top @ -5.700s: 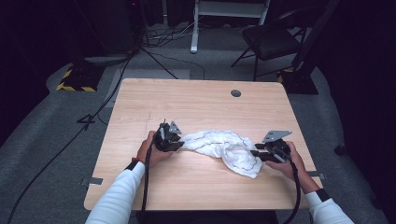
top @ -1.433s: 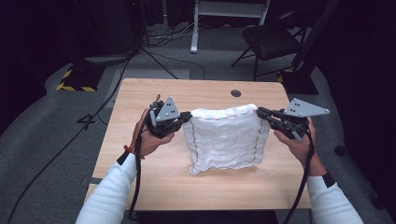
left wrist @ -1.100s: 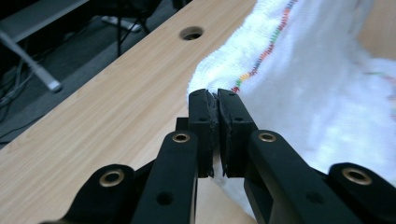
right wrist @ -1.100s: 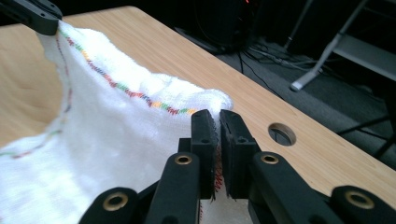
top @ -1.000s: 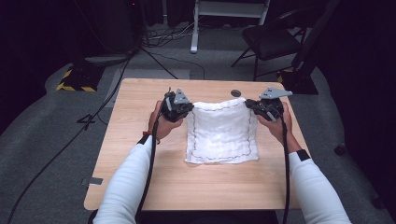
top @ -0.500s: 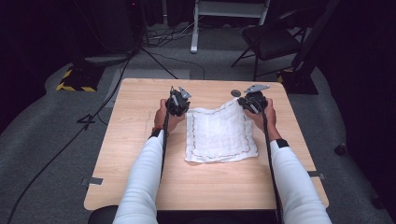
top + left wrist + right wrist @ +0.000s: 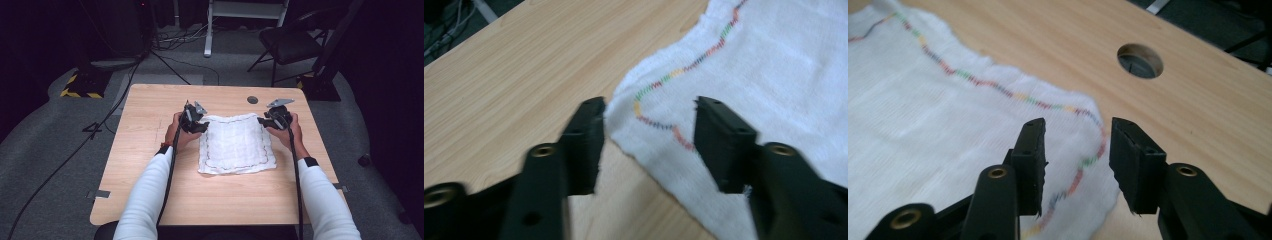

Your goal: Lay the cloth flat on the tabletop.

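A white cloth (image 7: 235, 144) with a multicoloured stitched border lies spread flat on the wooden table (image 7: 150, 150). My left gripper (image 7: 200, 125) stands open at the cloth's far left corner (image 7: 644, 107), which lies on the table between its jaws. My right gripper (image 7: 262, 121) is open at the far right corner (image 7: 1088, 125), its jaws straddling the stitched edge. Nothing is clamped in either gripper.
A round cable hole (image 7: 252, 99) (image 7: 1140, 60) sits in the table just beyond the right gripper. Past the table's far edge are a black chair (image 7: 295, 42), a white stand (image 7: 240, 15) and cables on the grey floor.
The cloth was lifted from a crumpled heap, stretched between both grippers, carried to the far side and laid flat. Both grippers have now opened and released its corners.
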### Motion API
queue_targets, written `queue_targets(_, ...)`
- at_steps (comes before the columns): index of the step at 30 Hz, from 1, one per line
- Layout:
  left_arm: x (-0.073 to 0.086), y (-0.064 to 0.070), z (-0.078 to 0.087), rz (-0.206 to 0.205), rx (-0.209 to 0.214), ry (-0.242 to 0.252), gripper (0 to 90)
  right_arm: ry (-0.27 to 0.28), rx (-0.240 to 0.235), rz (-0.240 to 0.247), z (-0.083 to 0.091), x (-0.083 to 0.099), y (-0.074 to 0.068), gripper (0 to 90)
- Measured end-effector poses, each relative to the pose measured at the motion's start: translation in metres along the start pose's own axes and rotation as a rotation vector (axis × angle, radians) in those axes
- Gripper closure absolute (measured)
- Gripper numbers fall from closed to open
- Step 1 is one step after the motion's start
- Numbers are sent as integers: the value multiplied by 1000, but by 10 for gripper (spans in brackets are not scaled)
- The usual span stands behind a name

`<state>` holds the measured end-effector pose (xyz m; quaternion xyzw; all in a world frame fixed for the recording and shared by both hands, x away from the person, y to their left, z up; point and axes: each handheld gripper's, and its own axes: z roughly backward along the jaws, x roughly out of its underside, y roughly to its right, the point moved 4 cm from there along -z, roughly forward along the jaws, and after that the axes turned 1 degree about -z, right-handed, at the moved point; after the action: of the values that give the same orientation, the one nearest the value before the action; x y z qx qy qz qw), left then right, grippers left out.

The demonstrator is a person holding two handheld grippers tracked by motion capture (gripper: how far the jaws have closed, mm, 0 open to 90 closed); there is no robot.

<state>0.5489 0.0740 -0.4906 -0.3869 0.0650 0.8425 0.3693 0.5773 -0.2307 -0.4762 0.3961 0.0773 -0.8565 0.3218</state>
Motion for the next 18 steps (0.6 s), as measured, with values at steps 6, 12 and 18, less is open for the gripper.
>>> queue_targets(6,15,21,25,-27,75,31,286,15,-119,61,38,26,-19,554)
queue_targets(12,39,48,48,-111,166,-14,307,-8,-196,109,68,58,-37,550)
queue_targets(18,58,67,63,-131,255,-32,352,-56,-249,158,77,84,-55,547)
